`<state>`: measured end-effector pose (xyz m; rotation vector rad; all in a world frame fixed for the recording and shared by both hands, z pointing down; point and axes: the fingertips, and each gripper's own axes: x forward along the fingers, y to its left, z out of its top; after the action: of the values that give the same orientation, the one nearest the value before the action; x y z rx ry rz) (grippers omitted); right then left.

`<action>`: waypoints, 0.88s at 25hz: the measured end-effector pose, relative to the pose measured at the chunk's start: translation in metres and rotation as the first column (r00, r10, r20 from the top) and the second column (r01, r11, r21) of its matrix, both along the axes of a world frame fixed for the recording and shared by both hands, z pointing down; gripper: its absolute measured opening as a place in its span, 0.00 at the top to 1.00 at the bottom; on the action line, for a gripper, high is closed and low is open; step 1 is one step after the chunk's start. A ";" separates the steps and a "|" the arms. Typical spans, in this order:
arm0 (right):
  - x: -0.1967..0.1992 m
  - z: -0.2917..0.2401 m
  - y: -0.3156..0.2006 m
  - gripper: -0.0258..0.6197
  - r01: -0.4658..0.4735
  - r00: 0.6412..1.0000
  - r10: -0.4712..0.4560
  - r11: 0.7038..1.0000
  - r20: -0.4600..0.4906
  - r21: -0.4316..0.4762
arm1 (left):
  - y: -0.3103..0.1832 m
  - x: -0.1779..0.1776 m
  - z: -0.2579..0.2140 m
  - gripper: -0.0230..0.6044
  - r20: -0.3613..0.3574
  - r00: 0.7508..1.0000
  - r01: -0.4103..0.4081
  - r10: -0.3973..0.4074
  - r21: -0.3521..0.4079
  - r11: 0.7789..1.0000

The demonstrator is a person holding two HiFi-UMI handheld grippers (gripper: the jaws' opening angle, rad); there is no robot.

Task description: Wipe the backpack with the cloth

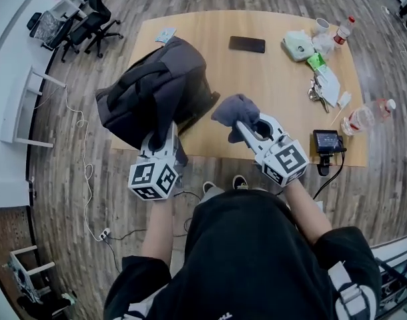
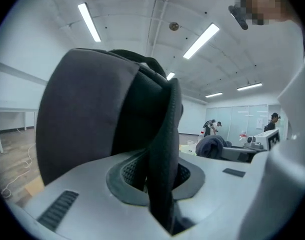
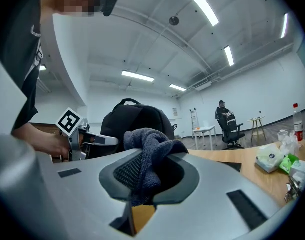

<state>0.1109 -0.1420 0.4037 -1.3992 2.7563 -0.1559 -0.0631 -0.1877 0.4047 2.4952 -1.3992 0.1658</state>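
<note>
1 backpack [image 1: 157, 89] sits at the near-left corner of the surface [image 1: 270, 89], overhanging the edge. Left hand-held gripper [image 1: 165, 137] is clenched on its padded strap [image 2: 162, 149], prob. to steady it for wiping. Right hand-held gripper [image 1: 242, 127] is grasping 1 grey cloth [image 1: 234, 109], bunched, just beside the backpack; contact unclear, so we judge wiping not begun. Also on the surface: 2 bottles [image 1: 367, 115], 1 phone [image 1: 247, 44].

In the head view the cloth [image 1: 235, 109] covers the tips of the right gripper's [image 1: 249, 121] fingers [image 1: 247, 136].
</note>
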 end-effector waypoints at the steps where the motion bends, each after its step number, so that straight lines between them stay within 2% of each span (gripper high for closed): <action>1: -0.005 -0.001 -0.001 0.86 0.012 1.000 -0.012 1.000 0.000 0.005 | 0.000 -0.016 -0.004 0.86 -0.014 1.000 0.010 -0.010 -0.002 1.000; 5: -0.021 -0.008 -0.005 0.86 0.055 0.998 -0.055 0.998 -0.006 0.018 | -0.014 -0.085 -0.027 0.86 -0.131 0.986 0.105 -0.107 -0.019 0.994; 9: -0.037 -0.005 -0.005 0.86 0.104 0.994 -0.103 0.994 -0.035 0.022 | -0.039 -0.146 -0.031 0.85 -0.265 0.940 0.208 -0.214 -0.052 0.977; 12: -0.063 0.007 -0.005 0.86 0.179 0.980 -0.178 0.984 -0.094 0.000 | -0.056 -0.171 -0.032 0.85 -0.316 0.917 0.245 -0.242 -0.031 0.969; 14: -0.088 0.018 -0.003 0.86 0.240 0.960 -0.240 0.971 -0.146 -0.016 | -0.052 -0.172 -0.027 0.85 -0.305 0.925 0.234 -0.226 -0.011 0.972; 17: -0.133 0.024 -0.010 0.86 0.316 0.927 -0.307 0.949 -0.216 0.011 | -0.032 -0.158 -0.009 0.85 -0.220 0.960 0.182 -0.175 0.012 0.983; 19: -0.155 0.014 -0.026 0.86 0.312 0.927 -0.289 0.948 -0.239 0.064 | -0.021 -0.146 0.001 0.84 -0.179 0.974 0.145 -0.137 0.031 0.989; 22: -0.165 -0.010 -0.044 0.86 0.248 0.947 -0.209 0.959 -0.245 0.138 | -0.009 -0.132 0.007 0.83 -0.115 0.989 0.099 -0.093 0.050 0.994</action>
<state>-0.0543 -0.1862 0.3934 -1.1167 3.0279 0.2413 -0.1946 -0.1966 0.4119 2.4327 -1.4921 -0.0324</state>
